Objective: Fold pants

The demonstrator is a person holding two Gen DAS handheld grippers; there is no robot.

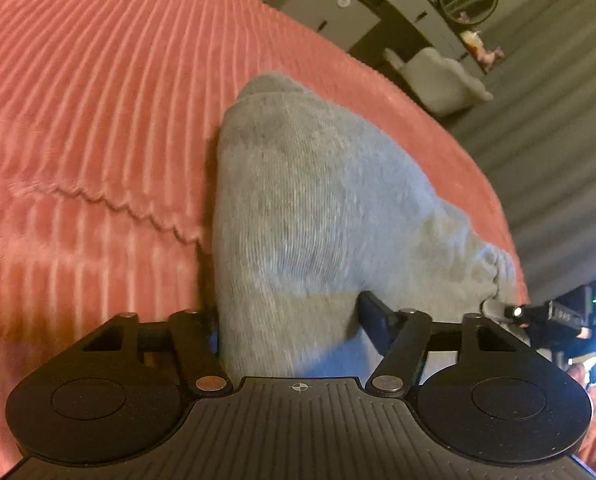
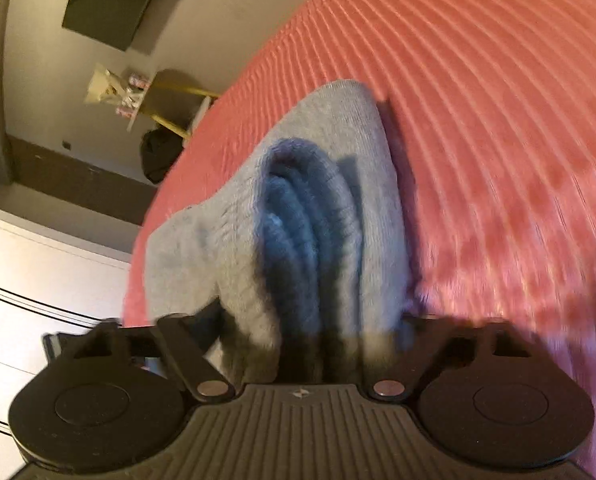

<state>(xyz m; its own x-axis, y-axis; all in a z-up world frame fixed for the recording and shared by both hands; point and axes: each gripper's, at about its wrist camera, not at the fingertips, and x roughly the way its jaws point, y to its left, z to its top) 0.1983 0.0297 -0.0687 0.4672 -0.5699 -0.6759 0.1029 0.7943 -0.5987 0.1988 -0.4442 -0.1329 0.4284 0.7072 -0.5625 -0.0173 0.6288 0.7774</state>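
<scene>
step: mid-fold, judged | grey pants (image 1: pixel 318 208) bunched on the pink ribbed bedspread (image 1: pixel 97 100) | left gripper (image 1: pixel 287 312) clenched on pants edge | right gripper (image 2: pixel 310 320) grasping stacked layers | next: carry both edges over together, lay flat

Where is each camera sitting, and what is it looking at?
Left wrist: rides on the left gripper, looking along its fingers at the grey pants on the pink bedspread; the other gripper peeks in at right.
Right wrist: rides on the right gripper, looking at the pants' bunched folds; only its own fingers show.
Both share the pants and bedspread.
</scene>
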